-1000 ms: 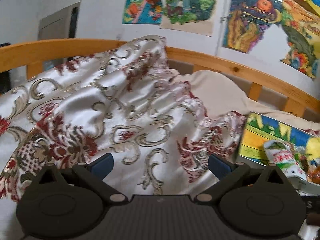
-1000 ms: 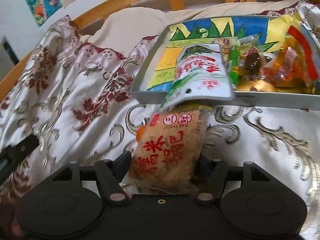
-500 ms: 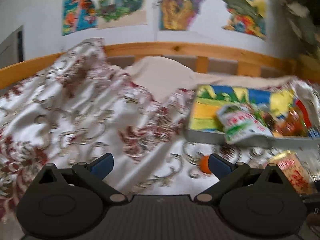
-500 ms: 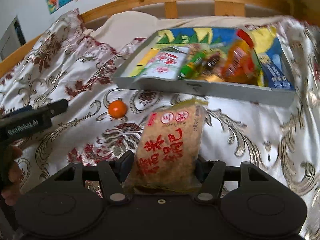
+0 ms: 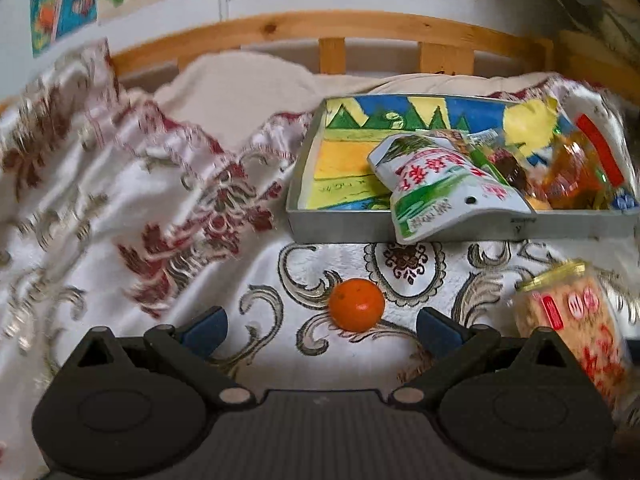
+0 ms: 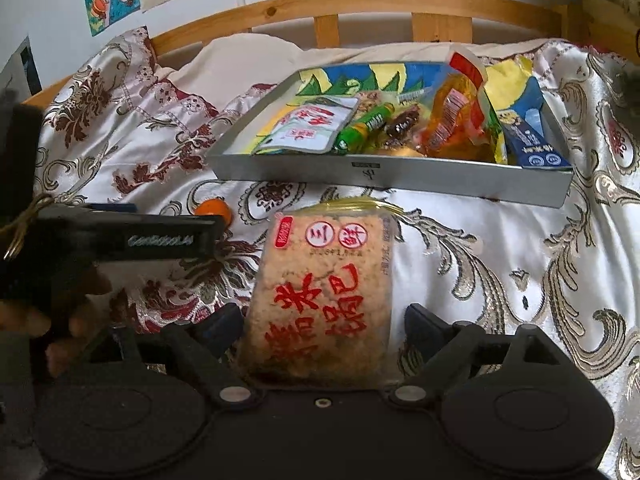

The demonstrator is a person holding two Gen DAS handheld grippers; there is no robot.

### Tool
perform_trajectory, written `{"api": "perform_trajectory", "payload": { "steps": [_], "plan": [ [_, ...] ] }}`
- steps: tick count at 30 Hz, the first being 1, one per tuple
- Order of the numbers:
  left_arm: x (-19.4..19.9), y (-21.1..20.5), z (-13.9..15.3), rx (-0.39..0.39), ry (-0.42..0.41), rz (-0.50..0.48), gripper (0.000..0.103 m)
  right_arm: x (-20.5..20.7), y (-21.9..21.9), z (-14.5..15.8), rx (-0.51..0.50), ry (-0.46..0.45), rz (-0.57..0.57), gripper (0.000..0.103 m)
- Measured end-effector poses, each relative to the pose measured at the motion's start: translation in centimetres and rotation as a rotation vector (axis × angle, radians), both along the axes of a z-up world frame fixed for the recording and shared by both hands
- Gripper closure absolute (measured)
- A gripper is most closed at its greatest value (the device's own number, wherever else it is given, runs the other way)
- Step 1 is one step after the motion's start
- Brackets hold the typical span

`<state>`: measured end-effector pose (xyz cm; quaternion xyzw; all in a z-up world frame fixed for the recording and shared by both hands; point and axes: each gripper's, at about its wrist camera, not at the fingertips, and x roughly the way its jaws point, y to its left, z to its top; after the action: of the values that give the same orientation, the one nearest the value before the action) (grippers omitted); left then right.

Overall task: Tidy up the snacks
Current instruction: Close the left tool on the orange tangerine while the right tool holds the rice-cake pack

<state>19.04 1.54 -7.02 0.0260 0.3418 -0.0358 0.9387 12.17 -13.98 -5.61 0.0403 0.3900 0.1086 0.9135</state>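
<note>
Lying between the right tongs [image 6: 322,330], whose jaws have just been opening and stand clear of it, the rice-cracker packet [image 6: 320,292] rests on the bedspread [image 6: 500,280] at centre frame, below the snack tray [image 6: 392,176]. The left tongs [image 5: 320,326] gape empty around the orange [image 5: 357,305].

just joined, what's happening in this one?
A person is sorting snacks on a bed with two handheld grippers. The right gripper has just opened its jaws around the rice cracker pack, which lies on the bedspread in front of the metal tray; the pads no longer press it. The left gripper is open and empty, pointed at the small orange. Several snacks already sit in the tray.
</note>
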Motion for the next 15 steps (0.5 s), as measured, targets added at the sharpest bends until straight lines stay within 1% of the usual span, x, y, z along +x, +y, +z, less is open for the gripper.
{"api": "perform_trajectory", "payload": {
  "steps": [2,3,6,10,13,15],
  "plan": [
    [0.6,0.6,-0.3,-0.026,0.025,0.026,0.001,0.0,0.3,0.0,-0.004,-0.009,-0.003,0.009],
    [0.9,0.8,-0.5,-0.026,0.031,0.037,0.001,0.0,0.5,-0.1,-0.01,-0.013,-0.009,0.009],
    [1.3,1.0,-0.8,-0.023,0.041,0.05,0.005,-0.2,1.3,-0.4,-0.048,-0.021,-0.015,0.009],
    [1.4,1.1,-0.7,-0.05,0.036,0.058,0.007,-0.8,2.3,-0.8,-0.091,-0.044,-0.007,0.009],
    [1.3,0.8,-0.7,-0.067,0.017,0.034,0.01,-1.0,2.6,-1.0,-0.108,-0.06,0.003,0.009],
    [1.1,0.5,-0.7,-0.066,0.004,0.001,0.016,-1.1,2.6,-1.0,-0.108,-0.075,-0.001,0.011]
  ]
}}
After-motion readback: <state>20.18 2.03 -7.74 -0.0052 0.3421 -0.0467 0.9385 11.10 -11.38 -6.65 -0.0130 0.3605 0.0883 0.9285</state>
